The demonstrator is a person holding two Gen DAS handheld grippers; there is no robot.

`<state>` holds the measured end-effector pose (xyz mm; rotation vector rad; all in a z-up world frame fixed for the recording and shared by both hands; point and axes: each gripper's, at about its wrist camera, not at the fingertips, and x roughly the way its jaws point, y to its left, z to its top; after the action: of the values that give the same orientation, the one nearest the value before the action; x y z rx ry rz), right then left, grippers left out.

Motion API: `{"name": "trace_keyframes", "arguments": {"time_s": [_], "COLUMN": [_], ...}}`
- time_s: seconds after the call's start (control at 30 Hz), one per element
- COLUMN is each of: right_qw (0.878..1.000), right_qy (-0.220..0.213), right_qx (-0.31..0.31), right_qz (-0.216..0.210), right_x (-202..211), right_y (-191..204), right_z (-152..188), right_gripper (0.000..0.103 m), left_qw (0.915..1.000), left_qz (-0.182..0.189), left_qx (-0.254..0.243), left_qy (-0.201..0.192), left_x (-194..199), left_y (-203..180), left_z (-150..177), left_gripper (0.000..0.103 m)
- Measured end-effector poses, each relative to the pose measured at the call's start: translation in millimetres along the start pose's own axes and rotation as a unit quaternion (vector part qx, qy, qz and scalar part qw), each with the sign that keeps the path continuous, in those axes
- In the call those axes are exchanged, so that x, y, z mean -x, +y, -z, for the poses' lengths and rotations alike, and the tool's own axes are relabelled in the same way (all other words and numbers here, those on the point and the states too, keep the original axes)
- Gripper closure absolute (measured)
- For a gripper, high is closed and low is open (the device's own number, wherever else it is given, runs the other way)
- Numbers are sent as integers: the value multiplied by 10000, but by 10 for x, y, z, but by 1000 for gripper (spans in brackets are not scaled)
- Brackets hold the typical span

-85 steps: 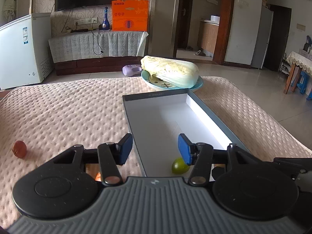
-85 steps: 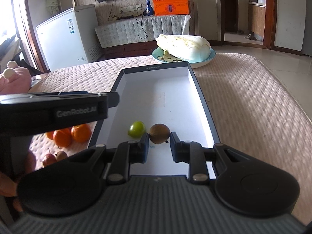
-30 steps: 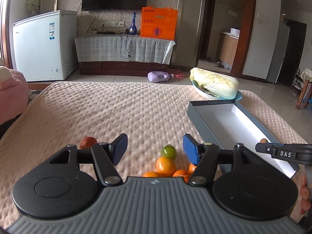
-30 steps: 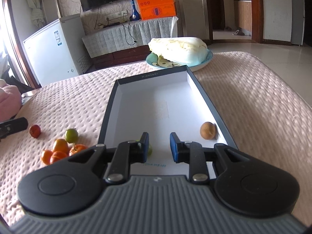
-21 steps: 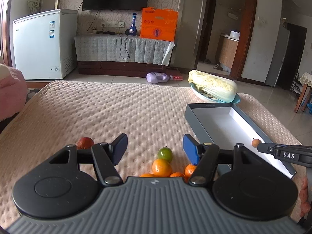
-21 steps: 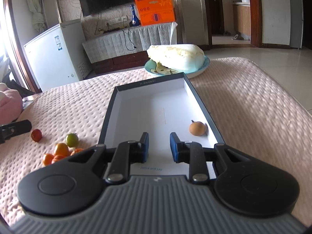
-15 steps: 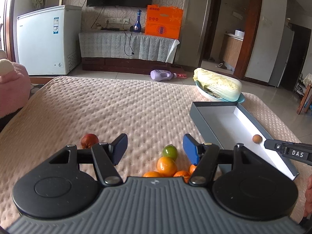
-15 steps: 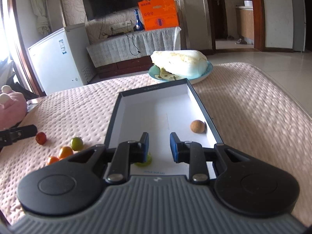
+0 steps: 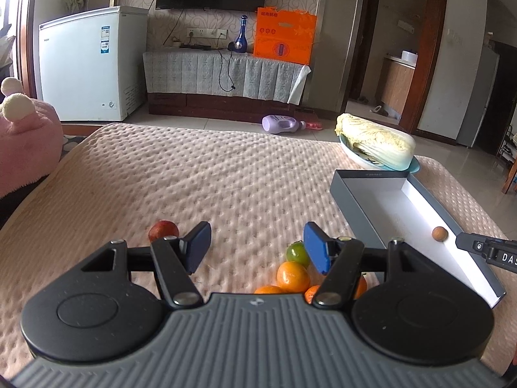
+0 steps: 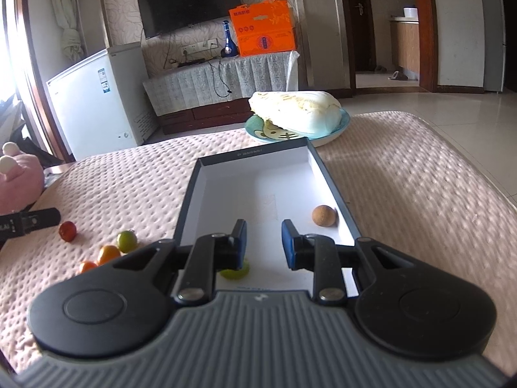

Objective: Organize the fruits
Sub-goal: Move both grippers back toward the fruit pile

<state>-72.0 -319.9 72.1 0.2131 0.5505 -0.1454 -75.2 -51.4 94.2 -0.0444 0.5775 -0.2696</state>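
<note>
A living room with a pink dimpled blanket (image 9: 200,177) forms the work surface. From left: a red fruit (image 9: 162,230), the left hand-held gripper (image 9: 257,245) with jaws spread and empty, then a green fruit (image 9: 296,252) and oranges (image 9: 292,275) clustered beside the box (image 9: 350,200). Over the box, holding a brown fruit (image 10: 324,215) and another green fruit (image 10: 235,272), the right hand-held gripper (image 10: 263,242) is nearly closed, pinching nothing

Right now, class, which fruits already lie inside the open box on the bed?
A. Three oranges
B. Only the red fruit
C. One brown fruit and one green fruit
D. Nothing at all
C: the right wrist view shows a brown fruit and a green fruit inside the box.
</note>
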Motion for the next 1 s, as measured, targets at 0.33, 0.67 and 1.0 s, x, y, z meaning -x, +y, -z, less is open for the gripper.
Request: {"name": "trace_keyframes", "arguments": {"time_s": [0.33, 0.67, 1.0], "right_qw": [9998, 9790, 9587], "right_qy": [-36, -303, 294], "right_qx": [121, 1501, 2256], "right_qz": [-147, -1343, -1707], "right_x": [-9, 232, 212], "right_y": [101, 790, 1191], "right_z": [26, 237, 488], "right_gripper": [75, 76, 78], "left_qw": [9999, 9997, 9997], "left_qz": [-120, -236, -100], "left_qx": [73, 21, -202], "left_qy": [30, 101, 131], "left_x": [-29, -57, -32], "left_y": [69, 139, 211], "left_z": [8, 39, 85], "left_gripper": [31, 31, 31]}}
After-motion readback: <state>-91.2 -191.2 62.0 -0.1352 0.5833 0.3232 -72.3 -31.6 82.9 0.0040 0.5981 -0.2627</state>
